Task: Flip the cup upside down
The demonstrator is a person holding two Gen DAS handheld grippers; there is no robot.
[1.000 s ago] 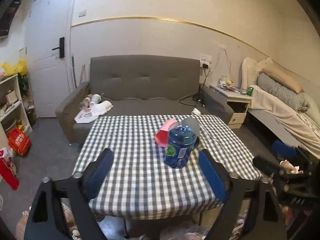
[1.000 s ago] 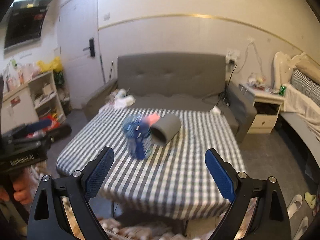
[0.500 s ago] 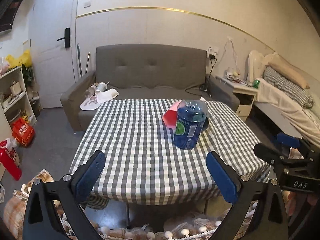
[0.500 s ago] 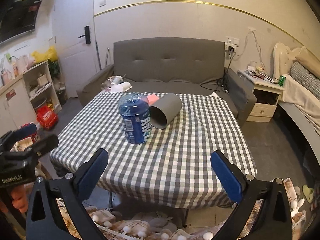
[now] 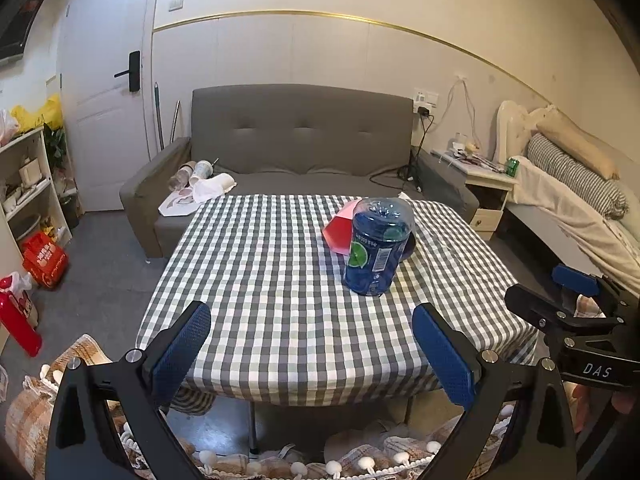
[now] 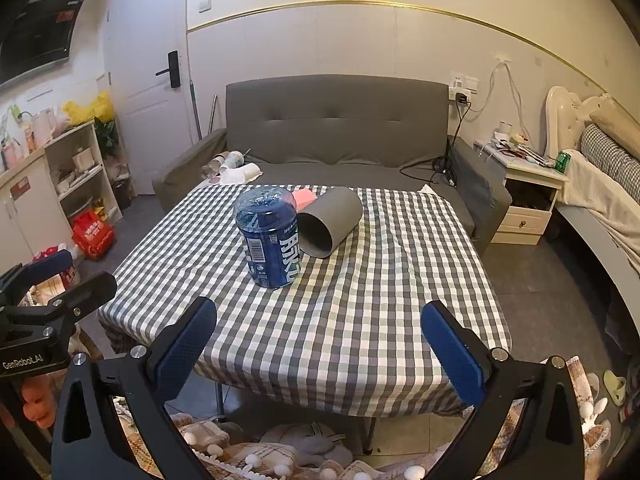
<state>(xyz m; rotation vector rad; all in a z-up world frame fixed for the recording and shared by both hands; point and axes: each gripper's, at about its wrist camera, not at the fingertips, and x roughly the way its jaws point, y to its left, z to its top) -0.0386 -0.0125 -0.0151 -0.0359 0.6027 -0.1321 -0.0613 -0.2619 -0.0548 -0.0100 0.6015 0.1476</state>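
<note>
A grey cup (image 6: 329,222) lies on its side on the checked table (image 6: 360,312), its open mouth facing me and slightly left, touching or just behind a blue bottle (image 6: 269,236). In the left wrist view the bottle (image 5: 376,245) hides nearly all of the cup; only a dark edge (image 5: 409,246) shows. My left gripper (image 5: 312,350) is open and empty, near the table's front edge. My right gripper (image 6: 320,346) is open and empty, also short of the table's front edge. Each gripper shows at the side of the other's view.
A pink object (image 5: 340,232) lies behind the bottle. A grey sofa (image 6: 336,136) stands behind the table, a nightstand (image 6: 528,192) and bed at right, shelves (image 6: 76,176) at left. A blanket with pompoms (image 6: 280,456) lies under the table's front edge.
Both grippers have pulled back from the table and risen slightly; the table, bottle and cup now sit farther off. Nothing on the table has moved.
</note>
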